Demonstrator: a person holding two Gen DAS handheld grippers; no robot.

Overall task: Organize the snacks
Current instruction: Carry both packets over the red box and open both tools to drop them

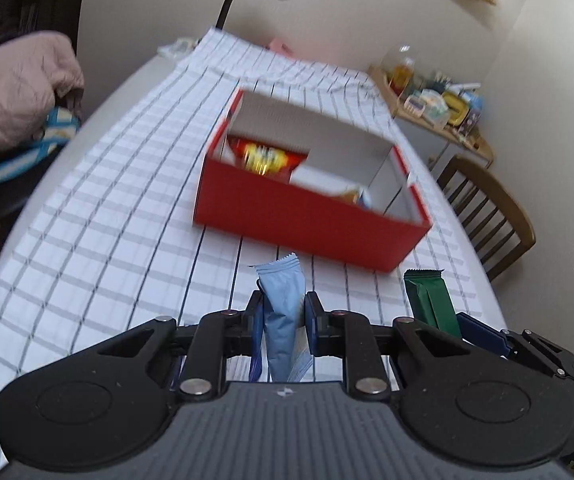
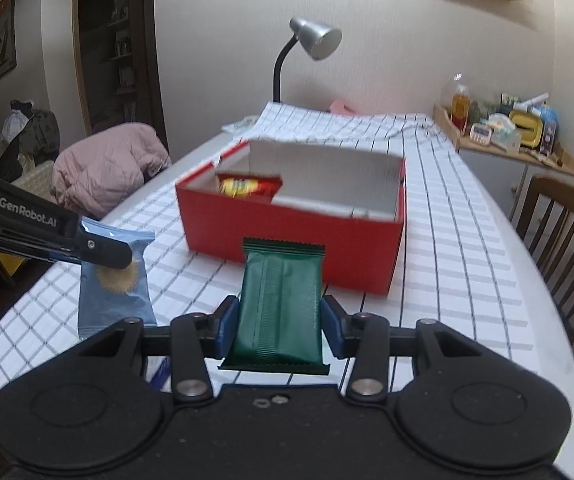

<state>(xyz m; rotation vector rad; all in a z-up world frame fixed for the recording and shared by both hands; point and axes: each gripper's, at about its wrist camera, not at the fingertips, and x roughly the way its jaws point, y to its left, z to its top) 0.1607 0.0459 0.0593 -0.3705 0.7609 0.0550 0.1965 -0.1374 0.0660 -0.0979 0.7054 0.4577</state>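
My left gripper [image 1: 283, 312] is shut on a light blue snack packet [image 1: 281, 300], held edge-on above the checked tablecloth. My right gripper [image 2: 280, 316] is shut on a dark green snack bar [image 2: 281, 300], held flat and off the cloth. The green bar [image 1: 431, 300] shows at the lower right of the left wrist view. In the right wrist view the blue packet [image 2: 115, 280] hangs at the left from the left gripper's fingers [image 2: 107, 252]. Ahead of both stands an open red box [image 1: 307, 216] [image 2: 287, 236] with a red-and-yellow snack bag [image 1: 267, 156] [image 2: 247, 186] inside.
A checked cloth [image 1: 107, 200] covers the white table. A desk lamp [image 2: 311, 40] stands at the far end. A wooden chair [image 2: 559, 232] is at the right, a pink jacket [image 2: 107, 160] on a seat at the left, and a cluttered shelf [image 2: 507, 128] beyond.
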